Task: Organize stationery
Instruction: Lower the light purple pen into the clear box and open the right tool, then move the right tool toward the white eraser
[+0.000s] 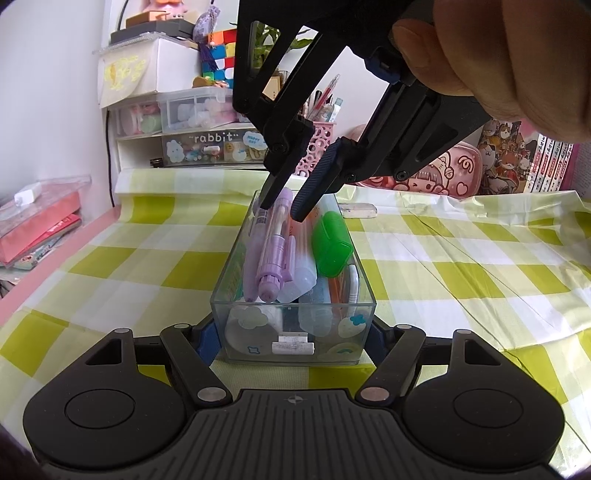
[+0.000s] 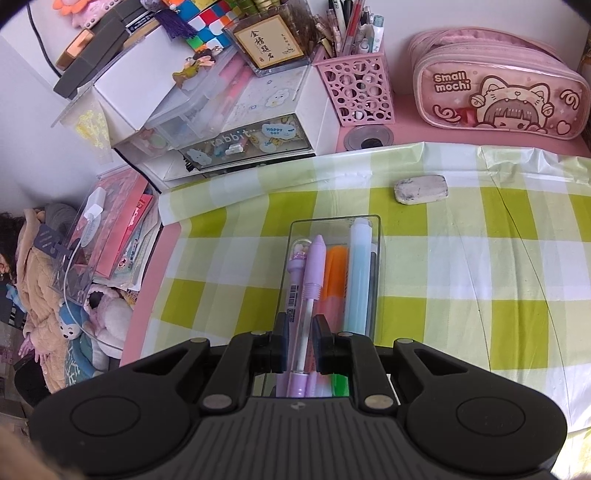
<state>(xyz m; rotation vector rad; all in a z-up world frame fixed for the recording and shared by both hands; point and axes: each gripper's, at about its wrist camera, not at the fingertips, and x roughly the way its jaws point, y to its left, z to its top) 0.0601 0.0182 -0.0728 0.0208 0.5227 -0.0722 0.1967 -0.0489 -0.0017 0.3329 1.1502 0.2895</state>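
Over clear stationery box [image 1: 295, 302], mid-cloth | right gripper [image 2: 299, 345] clenched on purple pen [image 2: 306, 325], half lowered among highlighters | left gripper [image 1: 291, 334] clamped round box's near end | risk: pen wedged crosswise, box tipped.

Checked tablecloth [image 2: 461, 258] in lime green, pale green and white over a pink desk [image 2: 369, 110]; clear glass box [image 1: 293, 325] with pale cloud and rainbow stickers, filled with a lilac pen [image 1: 271, 251], an orange marker [image 2: 336, 273], a light-blue marker [image 2: 360, 273] and a bright green cap [image 1: 330, 243]. White eraser [image 2: 421, 189] smudged grey, pink pen holder [image 2: 356, 92] pierced with round holes, glossy pink pencil case [image 2: 498, 88] printed with a cat-hooded cartoon girl in brown outline. Black grippers with ribbed dark-blue pads [image 1: 314, 188], multicoloured puzzle cube [image 2: 207, 22] in red, blue, green, yellow and white.
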